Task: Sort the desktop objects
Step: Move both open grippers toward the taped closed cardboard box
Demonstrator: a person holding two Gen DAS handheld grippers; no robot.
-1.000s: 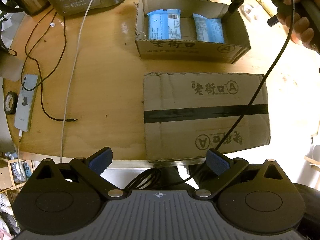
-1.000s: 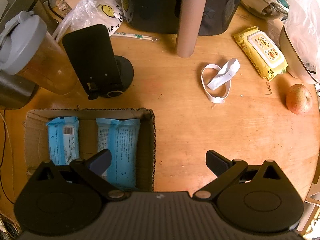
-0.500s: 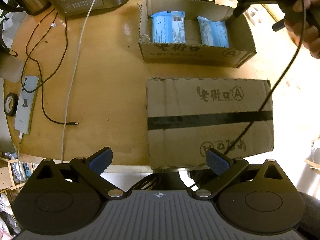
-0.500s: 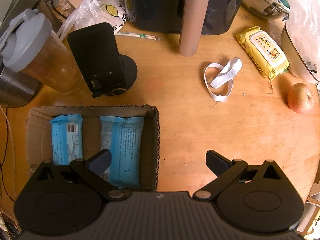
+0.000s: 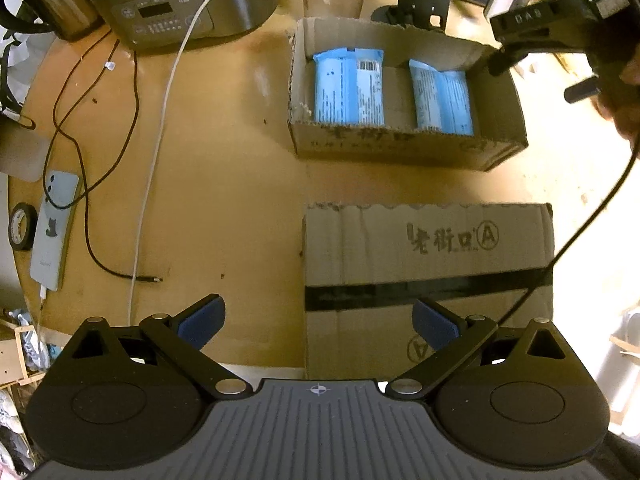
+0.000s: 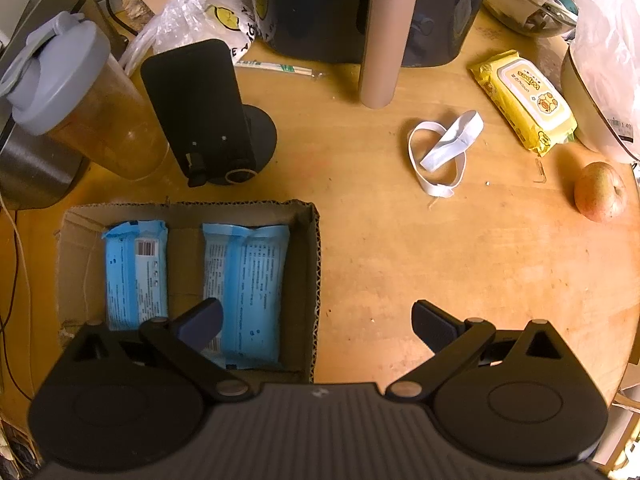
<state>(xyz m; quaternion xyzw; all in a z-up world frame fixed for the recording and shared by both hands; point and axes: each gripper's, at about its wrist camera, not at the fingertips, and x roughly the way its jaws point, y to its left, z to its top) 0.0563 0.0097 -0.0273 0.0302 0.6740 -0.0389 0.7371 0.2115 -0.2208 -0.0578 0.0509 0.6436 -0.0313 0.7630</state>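
- The open box (image 6: 316, 264) sits on the table (image 6: 440, 260) toward its far left part in the right wrist view, with two blue packs (image 6: 136, 272) lying flat side by side inside, a gap between them.
- Loose things yet to sort lie on the table's right side: a white band (image 6: 440, 152), a yellow wipes pack (image 6: 524, 100) toward the far right edge, and an apple (image 6: 600, 192) at the right edge.
- Risk, as I judge it: the apple is round and next to the edge, so a glancing pinch could roll it off.
- The band is limp and flat; fingers closing on it may scrape the table or catch only one loop.
- The right gripper (image 6: 316, 320) is wide open and empty, its left finger over the box and its right finger over bare table; a low sweep could snag the box wall.
- The left gripper (image 5: 316, 318) is also wide open, holding nothing, above the near edge and a closed box (image 5: 428, 248).
- A black cable (image 5: 580, 224) crosses the closed box and could catch.
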